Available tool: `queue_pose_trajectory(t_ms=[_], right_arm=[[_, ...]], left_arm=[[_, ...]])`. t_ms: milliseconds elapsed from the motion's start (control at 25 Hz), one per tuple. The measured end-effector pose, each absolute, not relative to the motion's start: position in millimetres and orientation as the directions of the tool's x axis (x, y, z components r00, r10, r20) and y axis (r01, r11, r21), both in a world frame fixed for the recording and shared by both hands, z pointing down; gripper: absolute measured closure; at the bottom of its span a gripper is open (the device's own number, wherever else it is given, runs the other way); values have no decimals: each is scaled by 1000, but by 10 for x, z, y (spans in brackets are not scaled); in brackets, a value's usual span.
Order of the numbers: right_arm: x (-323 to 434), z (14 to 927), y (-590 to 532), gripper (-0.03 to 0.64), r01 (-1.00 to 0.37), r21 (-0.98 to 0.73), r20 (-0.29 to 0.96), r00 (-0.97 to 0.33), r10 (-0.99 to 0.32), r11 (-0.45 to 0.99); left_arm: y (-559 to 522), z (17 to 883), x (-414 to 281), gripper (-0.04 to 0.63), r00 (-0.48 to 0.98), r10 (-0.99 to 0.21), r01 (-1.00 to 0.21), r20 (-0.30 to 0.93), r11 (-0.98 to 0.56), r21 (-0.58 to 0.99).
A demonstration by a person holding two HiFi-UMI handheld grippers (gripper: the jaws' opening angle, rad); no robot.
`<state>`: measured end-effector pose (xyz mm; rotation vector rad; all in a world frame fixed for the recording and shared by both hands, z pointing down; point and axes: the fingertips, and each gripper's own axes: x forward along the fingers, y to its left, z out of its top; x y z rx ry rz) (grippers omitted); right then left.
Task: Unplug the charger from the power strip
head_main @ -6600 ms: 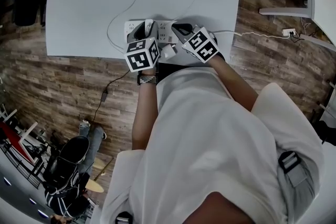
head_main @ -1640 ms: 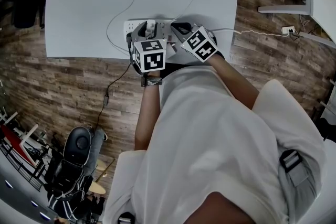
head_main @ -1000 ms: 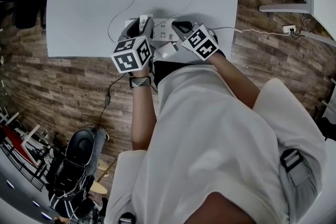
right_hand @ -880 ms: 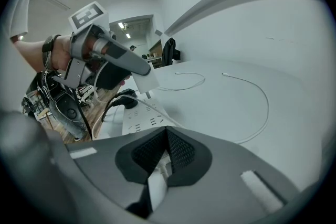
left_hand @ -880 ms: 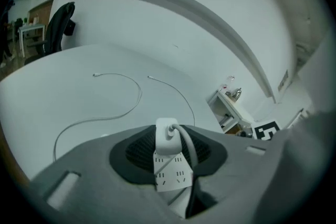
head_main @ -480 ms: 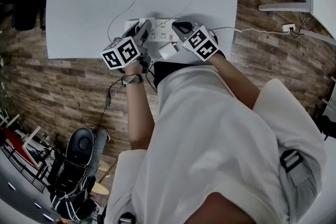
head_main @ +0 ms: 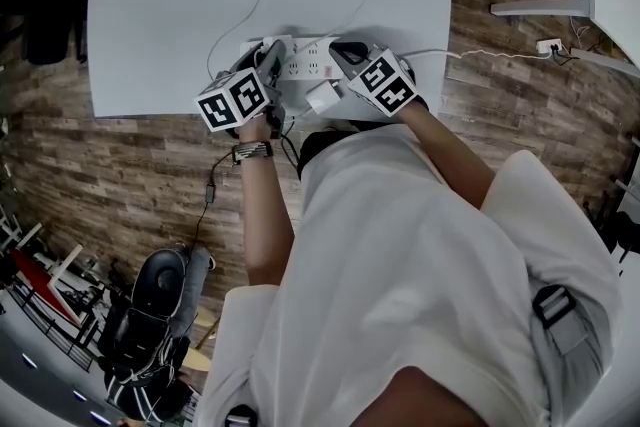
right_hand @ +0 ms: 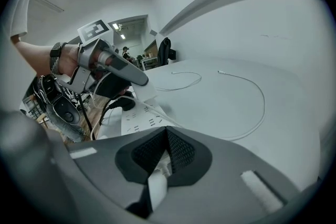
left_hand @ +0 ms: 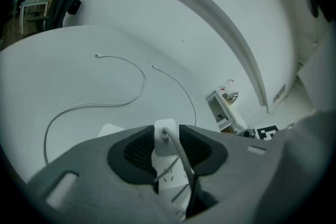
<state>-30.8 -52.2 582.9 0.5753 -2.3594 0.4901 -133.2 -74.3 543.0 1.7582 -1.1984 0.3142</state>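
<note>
Left gripper [head_main: 268, 55] has swung from mid power strip [head_main: 305, 67] down to its left end, jaws pinching charger [left_hand: 164, 136] upright there. Can't tell if prongs are out, so unplug unconfirmed. Right gripper [head_main: 345, 50] clamps strip's right end.

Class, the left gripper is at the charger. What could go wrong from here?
The left gripper holds the charger, but its jaws just eased open; a pull could slip off. The charger's cable runs between the jaws and may snag. The power strip lies near the table edge; if the right gripper loses hold, it could lift or slide.
</note>
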Motion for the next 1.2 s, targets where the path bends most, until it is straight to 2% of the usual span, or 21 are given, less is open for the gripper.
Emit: queue_pose_trajectory(t_ms=[520,800,1200], right_arm=[[-321,5847,-514,615,-539,-190,676,-678,-289,821],[-269,5848,-519,615,-569,-273,687,-680,-257,776],[-260,5252,-667,615,-633,-221,592,-692,-414,742]], left_arm=[[-735,5436,-1561,406,368,-568,-917,736,-90,389],[-715,5368,-1655,400,328,-621,-928,712,-73,364],[-726,5042,-1780,400,243,-720,-966,650,-119,230]])
